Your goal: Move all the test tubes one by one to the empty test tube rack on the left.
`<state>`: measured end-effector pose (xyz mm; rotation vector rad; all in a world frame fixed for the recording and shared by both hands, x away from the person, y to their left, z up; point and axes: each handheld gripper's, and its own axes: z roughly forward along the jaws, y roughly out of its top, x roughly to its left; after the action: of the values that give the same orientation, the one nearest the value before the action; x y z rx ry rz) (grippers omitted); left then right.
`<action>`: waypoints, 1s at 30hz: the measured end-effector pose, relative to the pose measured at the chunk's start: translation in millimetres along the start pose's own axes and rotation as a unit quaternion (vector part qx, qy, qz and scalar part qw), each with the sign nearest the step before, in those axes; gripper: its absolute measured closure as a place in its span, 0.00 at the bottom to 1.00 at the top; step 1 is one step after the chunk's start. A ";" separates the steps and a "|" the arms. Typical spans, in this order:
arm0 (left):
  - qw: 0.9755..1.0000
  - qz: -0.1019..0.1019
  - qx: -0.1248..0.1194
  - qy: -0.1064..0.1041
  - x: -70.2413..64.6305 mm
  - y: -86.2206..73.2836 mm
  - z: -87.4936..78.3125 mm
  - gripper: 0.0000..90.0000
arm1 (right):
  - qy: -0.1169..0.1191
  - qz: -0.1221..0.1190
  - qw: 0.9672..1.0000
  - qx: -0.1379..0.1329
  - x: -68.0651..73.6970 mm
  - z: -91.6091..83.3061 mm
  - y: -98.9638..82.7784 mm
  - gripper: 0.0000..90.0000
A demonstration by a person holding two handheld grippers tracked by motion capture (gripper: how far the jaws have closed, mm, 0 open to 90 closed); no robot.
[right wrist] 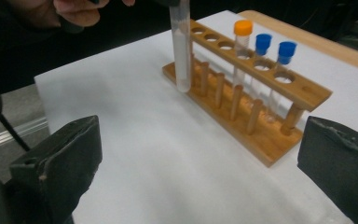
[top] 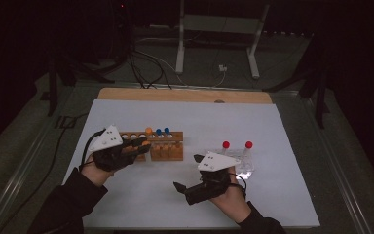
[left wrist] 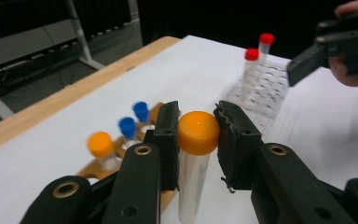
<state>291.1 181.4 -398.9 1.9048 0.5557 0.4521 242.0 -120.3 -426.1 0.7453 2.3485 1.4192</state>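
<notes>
Left gripper view: orange-capped tube [left wrist: 197, 140] is clamped by left tongs [left wrist: 196, 140], lifted beside wooden rack [right wrist: 247, 100], w/ three tubes racked. Right tongs [right wrist: 205, 163] are held wide open, empty. Placement's still pending.

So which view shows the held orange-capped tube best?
The left gripper view: the tube sits close up, its orange cap clamped between the left gripper's pads. The right gripper view shows the tube's clear body hanging beside the rack, cap cut off. In the high view it is barely a speck at the left gripper.
</notes>
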 end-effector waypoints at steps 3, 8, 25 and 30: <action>1.000 0.004 -0.002 0.010 6.1 6.3 -3.0 0.80 | -0.001 0.001 1.000 -0.004 -0.1 -1.4 0.6 0.00; 1.000 0.003 -0.007 0.023 18.5 15.5 -6.8 0.80 | -0.001 0.004 1.000 -0.009 -2.0 -3.4 1.1 0.00; 0.995 -0.034 -0.031 0.087 58.1 5.3 8.8 0.80 | 0.000 0.007 1.000 -0.018 -5.1 -6.1 1.3 0.00; 0.995 -0.044 -0.025 0.088 63.0 -4.2 18.9 0.80 | 0.003 0.008 1.000 -0.019 -5.2 -6.3 0.9 0.00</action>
<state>352.4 204.5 -406.3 1.7947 0.7339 0.5760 243.3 -127.6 -422.4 0.7522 2.3181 1.4690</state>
